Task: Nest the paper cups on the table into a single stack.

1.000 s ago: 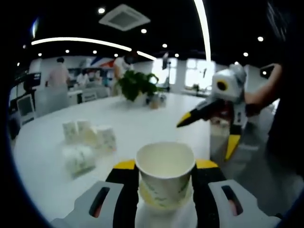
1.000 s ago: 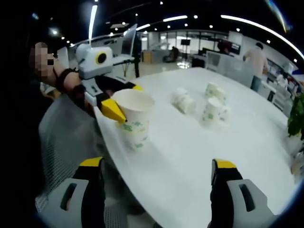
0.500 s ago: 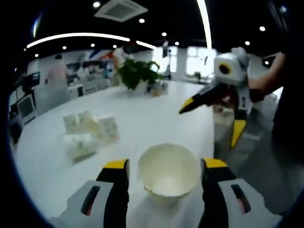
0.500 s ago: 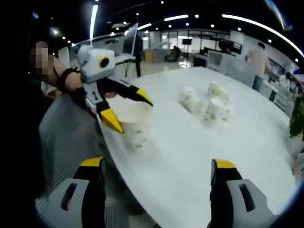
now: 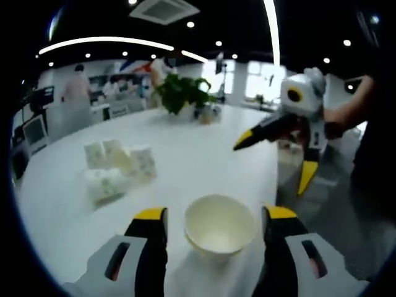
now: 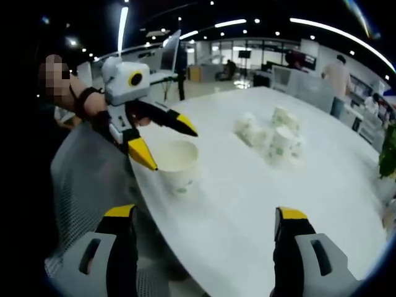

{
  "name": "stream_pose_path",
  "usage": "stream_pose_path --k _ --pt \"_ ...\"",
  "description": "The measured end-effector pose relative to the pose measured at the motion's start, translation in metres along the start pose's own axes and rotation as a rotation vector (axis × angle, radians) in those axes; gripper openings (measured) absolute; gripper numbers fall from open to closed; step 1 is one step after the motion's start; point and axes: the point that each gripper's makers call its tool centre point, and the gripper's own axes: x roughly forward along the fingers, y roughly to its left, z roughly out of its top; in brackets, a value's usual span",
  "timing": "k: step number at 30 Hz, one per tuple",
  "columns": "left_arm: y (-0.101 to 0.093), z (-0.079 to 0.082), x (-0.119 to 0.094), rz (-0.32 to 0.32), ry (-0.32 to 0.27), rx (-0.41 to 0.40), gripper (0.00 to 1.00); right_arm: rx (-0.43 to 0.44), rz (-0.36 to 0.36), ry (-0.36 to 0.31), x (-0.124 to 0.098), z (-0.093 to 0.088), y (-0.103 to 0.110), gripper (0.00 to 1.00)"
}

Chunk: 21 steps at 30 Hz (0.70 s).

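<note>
A white paper cup (image 5: 219, 226) with a green print stands upright near the table's near edge, between the spread jaws of my left gripper (image 5: 215, 215), which is open and not touching it. In the right gripper view the same cup (image 6: 178, 162) sits under the left gripper (image 6: 166, 145). Several more cups (image 5: 117, 168) lie and stand in a cluster farther in on the white table (image 5: 192, 154); the cluster (image 6: 272, 133) also shows in the right gripper view. My right gripper (image 6: 204, 212) is open and holds nothing; it hovers off the table's edge (image 5: 271, 166).
A potted plant (image 5: 179, 94) stands at the table's far end. A grey mesh chair (image 6: 80, 179) sits beside the table's edge near the cup. People stand by desks in the background.
My left gripper has opened and let go of the cup, which now stands on the table between its jaws. The right gripper has barely moved.
</note>
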Motion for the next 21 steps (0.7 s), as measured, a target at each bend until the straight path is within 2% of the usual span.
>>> stream_pose_path --k 4,8,13,21 --pt "0.006 0.009 -0.005 0.027 -0.019 0.006 0.61 0.0 0.002 -0.001 0.0 0.0 0.001 0.9" --pt "0.012 0.026 -0.013 0.054 -0.058 0.015 0.61 -0.001 0.001 -0.004 0.001 0.001 0.0 0.9" --pt "0.02 0.033 -0.02 0.077 -0.066 0.027 0.61 0.002 -0.003 -0.016 0.001 0.004 -0.002 0.9" --pt "0.028 0.042 -0.029 0.112 -0.085 0.026 0.64 0.002 -0.053 -0.039 -0.002 0.011 -0.016 0.97"
